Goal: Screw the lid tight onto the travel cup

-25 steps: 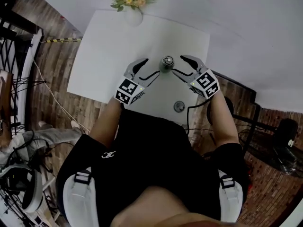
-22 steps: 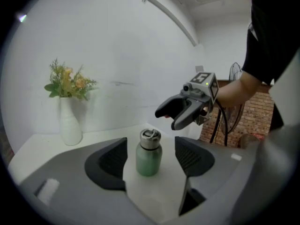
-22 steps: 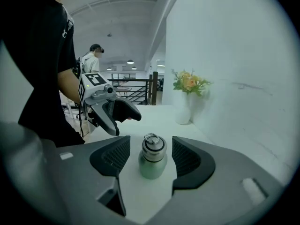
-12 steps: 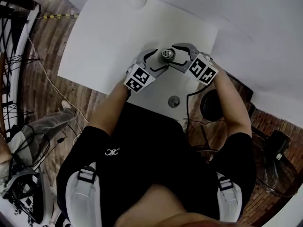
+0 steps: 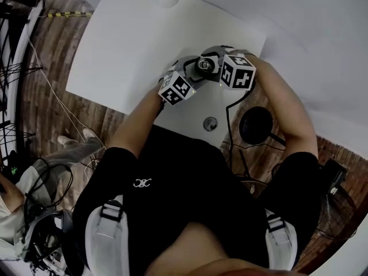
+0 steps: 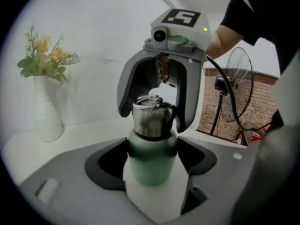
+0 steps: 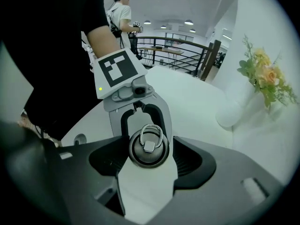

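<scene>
While the green travel cup [image 6: 151, 150] wears its ring-topped steel lid [image 7: 148, 148], the just-widened left gripper [image 6: 153, 167] and right gripper [image 7: 151, 159], both released, have descended around it.

- The travel cup [image 5: 204, 65] stands on the desk [image 5: 132, 50], near its right side, with the lid [image 7: 148, 146] on top.
- My left tool [image 5: 192, 71] sits left of the cup, and the cup's body is between its jaws.
- My right tool [image 5: 214, 59] sits right of the cup and above it, with its jaws either side of the lid.
- A vase [image 6: 44, 111] stands behind the cup, to its left, at the desk's far edge.
- A small round piece [image 5: 210, 123] lies on the desk before the cup, nearer me.
- A fan [image 6: 236, 97] stands off the desk, right of the cup.
</scene>
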Demonstrator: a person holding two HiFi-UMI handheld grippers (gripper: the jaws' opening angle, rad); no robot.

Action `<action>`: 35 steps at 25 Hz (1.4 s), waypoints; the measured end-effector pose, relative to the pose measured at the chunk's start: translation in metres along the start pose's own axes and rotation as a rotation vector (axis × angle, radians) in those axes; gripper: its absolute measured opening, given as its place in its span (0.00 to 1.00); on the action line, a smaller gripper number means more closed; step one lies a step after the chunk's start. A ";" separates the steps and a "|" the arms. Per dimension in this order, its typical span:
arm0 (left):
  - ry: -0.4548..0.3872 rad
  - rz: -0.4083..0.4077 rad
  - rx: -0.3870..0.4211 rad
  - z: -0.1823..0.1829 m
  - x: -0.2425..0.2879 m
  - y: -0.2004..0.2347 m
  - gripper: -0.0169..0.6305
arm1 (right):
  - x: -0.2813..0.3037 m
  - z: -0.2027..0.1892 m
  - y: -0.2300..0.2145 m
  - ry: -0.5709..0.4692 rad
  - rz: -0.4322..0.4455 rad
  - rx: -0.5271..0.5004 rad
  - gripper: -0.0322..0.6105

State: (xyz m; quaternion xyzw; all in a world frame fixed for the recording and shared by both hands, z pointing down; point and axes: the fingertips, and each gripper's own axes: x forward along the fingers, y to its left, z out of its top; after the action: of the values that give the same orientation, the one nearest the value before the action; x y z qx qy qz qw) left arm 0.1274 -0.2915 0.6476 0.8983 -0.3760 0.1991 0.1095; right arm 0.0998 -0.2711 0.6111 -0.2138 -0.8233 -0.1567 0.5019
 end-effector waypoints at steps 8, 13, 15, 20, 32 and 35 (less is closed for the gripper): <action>-0.044 -0.086 0.084 0.002 -0.003 0.004 0.62 | 0.004 0.001 0.005 0.184 0.153 -0.217 0.46; -0.044 -0.093 0.094 0.002 -0.005 0.004 0.62 | 0.003 0.005 0.002 0.062 0.126 -0.134 0.46; -0.049 -0.093 0.091 0.001 -0.006 0.005 0.62 | 0.004 0.006 -0.001 -0.032 0.076 -0.013 0.46; -0.055 -0.093 0.086 0.001 -0.006 0.007 0.62 | -0.009 0.020 -0.020 -0.372 -0.167 0.315 0.46; -0.067 -0.072 0.031 0.012 -0.018 -0.020 0.62 | -0.045 0.015 -0.009 -0.678 -0.790 0.772 0.46; -0.053 -0.072 0.027 0.003 -0.005 -0.012 0.62 | -0.037 -0.001 -0.018 -0.711 -0.911 0.862 0.46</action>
State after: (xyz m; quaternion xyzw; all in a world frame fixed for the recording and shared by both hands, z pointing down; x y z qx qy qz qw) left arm 0.1341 -0.2811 0.6425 0.9177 -0.3433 0.1762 0.0943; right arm 0.1067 -0.2946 0.5777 0.3301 -0.9328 0.0674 0.1282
